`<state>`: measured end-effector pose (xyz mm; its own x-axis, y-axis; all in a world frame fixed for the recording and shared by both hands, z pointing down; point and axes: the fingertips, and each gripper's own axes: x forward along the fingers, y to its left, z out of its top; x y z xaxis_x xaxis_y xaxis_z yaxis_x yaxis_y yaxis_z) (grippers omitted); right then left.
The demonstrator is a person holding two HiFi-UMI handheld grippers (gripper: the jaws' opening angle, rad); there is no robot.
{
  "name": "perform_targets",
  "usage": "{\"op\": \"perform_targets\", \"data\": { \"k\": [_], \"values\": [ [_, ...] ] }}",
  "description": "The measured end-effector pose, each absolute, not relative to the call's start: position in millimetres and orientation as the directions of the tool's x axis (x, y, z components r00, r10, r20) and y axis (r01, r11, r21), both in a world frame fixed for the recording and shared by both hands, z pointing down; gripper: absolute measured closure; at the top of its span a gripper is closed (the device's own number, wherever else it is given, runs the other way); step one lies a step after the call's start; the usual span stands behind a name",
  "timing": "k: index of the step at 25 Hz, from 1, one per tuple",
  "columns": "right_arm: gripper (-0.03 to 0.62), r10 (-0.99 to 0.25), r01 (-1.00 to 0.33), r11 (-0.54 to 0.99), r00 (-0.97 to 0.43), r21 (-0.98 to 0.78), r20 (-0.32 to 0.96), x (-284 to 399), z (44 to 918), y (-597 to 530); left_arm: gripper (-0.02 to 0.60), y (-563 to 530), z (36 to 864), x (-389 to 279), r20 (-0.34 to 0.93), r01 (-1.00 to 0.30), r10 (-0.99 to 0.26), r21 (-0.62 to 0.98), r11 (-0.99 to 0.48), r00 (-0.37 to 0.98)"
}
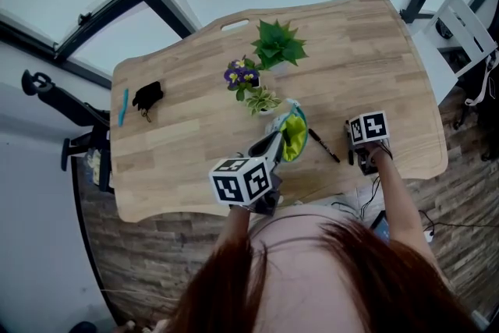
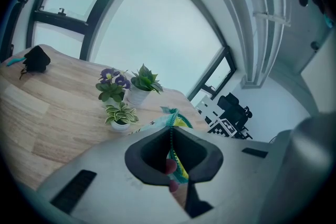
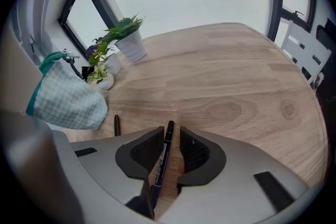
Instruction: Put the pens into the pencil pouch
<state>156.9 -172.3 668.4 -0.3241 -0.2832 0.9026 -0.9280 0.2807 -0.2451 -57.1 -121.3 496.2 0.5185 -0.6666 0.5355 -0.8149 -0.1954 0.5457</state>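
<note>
Left tongs (image 2: pixel 171 155) are clamped tight on the zip edge of the pencil pouch (image 1: pixel 292 135), holding it up at a slant near the middle of the counter (image 1: pixel 374 51), just in front of the small potted plants (image 1: pixel 261 78). I take that as keeping the mouth lifted and open so a pen can slide in. The pouch has pale checked fabric outside, a teal zip and a lime-yellow lining showing at the open mouth. It looks soft and sags, so it needs the hold. Right tongs (image 3: pixel 170 136) point steeply down at the counter with the jaws part open and a black pen (image 3: pixel 163 157) lying lengthwise in the gap. The gap is wider than the pen, so no grip yet. The pen may be leaning on one pad, hard to tell from here. The straddle looks set up for closing on the barrel. A second black pen (image 1: pixel 323 146) lies flat on the counter between the pouch and the right tongs, waiting its turn. At the far left edge there is a thin blue stick (image 1: pixel 122 107) (maybe another pen) beside a small black object (image 1: pixel 148 96), well away from both tongs.
</note>
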Motion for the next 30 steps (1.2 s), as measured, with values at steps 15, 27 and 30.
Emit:
{"op": "perform_targets", "data": {
  "k": [15,27,30],
  "values": [
    [0.562,-0.407,-0.918,0.239,-0.39,-0.316,0.826,157.3,641.0,-181.9,0.569,-127.1,492.8,-58.3,0.513,-0.785,-0.681,0.601,-0.149,0.522],
    [0.562,-0.553,-0.835,0.245,-0.538,-0.493,0.636,136.1,567.0,-204.3,0.569,-126.0,488.6,-56.5,0.504,-0.782,-0.689,0.606,-0.147,0.521],
    [0.562,-0.577,-0.805,0.265,-0.574,-0.531,0.581,126.4,547.8,-207.3,0.569,-125.5,487.1,-57.9,0.498,-0.777,-0.695,0.613,-0.141,0.519]
  ]
}}
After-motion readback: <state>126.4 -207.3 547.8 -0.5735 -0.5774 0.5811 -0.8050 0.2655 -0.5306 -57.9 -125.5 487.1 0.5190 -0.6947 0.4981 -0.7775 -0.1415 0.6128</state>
